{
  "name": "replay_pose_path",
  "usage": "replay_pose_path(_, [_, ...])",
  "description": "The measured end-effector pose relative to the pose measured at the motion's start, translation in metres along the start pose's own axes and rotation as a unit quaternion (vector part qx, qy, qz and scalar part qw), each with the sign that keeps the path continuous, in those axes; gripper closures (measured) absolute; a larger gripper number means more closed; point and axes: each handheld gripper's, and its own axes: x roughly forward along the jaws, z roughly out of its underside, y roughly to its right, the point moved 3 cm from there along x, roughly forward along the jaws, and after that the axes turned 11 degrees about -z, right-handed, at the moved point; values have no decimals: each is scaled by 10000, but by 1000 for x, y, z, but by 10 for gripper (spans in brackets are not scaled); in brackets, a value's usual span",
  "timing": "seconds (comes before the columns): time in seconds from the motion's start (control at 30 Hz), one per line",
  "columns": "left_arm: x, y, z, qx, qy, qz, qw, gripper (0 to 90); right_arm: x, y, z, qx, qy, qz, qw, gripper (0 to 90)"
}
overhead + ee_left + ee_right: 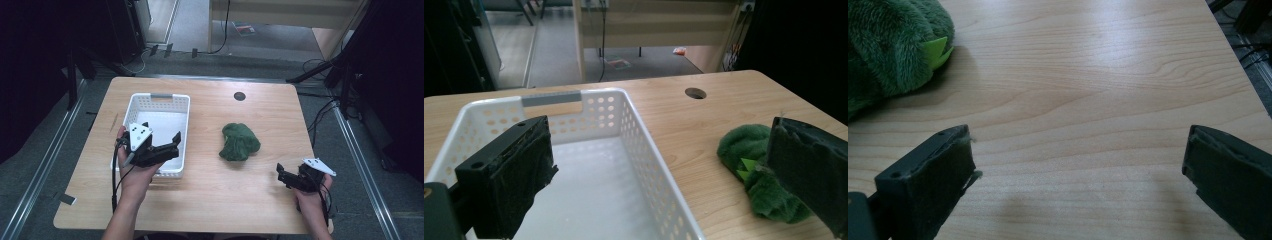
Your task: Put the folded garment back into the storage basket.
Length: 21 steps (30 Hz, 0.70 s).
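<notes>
A green plush toy lies crumpled on the wooden table, right of centre. A white perforated basket stands empty at the left. A hand holds my left gripper open over the basket's near right corner, its jaws pointing right toward the toy. In the left gripper view the left gripper spans the basket wall, and the plush toy shows beside the right jaw. My right gripper is open low over the table's near right. The right gripper frames bare wood, with the plush toy at the upper left.
A round cable hole sits in the table near its far edge. Dark stands and cables crowd the floor to the right, and metal rails run along both sides of the table.
</notes>
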Motion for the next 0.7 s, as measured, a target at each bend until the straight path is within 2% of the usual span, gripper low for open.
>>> replay_pose_path(0.43, [19,34,-2,107,-96,258,9996,1,0,0,0,-6,-2,-13,10000,4])
replay_pose_path(0.7, [28,55,-1,57,-159,421,9990,1,0,0,0,1,-9,-9,10000,4])
